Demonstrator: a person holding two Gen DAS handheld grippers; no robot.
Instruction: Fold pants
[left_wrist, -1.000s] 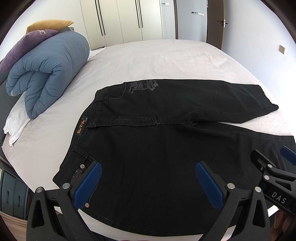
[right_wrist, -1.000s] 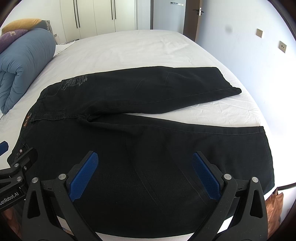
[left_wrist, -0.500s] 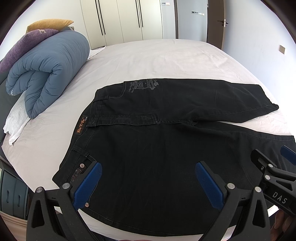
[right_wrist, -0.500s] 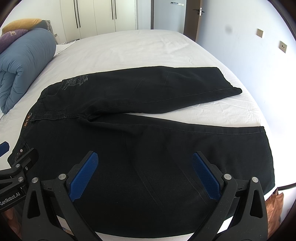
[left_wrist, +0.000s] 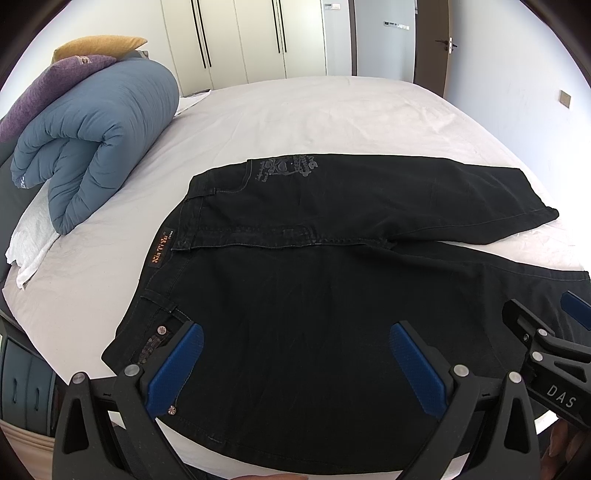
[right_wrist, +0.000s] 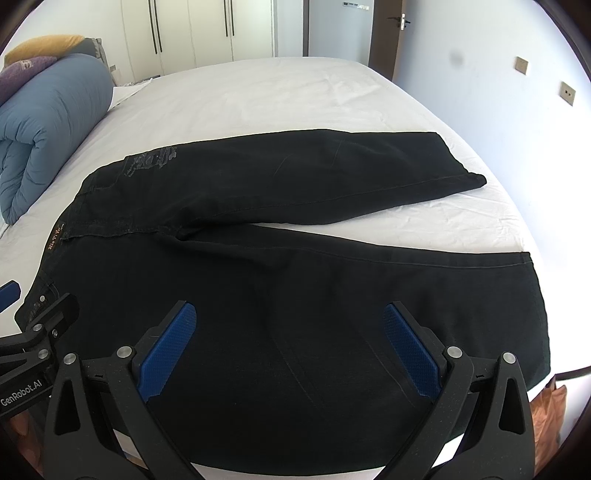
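black jeans (left_wrist: 332, 280) flat on bed (left_wrist: 314, 114) — waistband at 9 o'clock | left gripper (left_wrist: 295, 363) fingers apart, holding nothing | right gripper (right_wrist: 290, 347) fingers apart — holding nothing

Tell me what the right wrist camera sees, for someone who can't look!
Black pants lie flat on a white bed, legs spread apart. The open right tool hovers over the near leg; a rolled blue duvet sits far left.

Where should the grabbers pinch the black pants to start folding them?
Probably the near leg's long edge: the left gripper by the waistband, the right gripper toward the hem, coming from the near side. The pants lie flat with legs spread, so lifting that edge lays one leg on the other.
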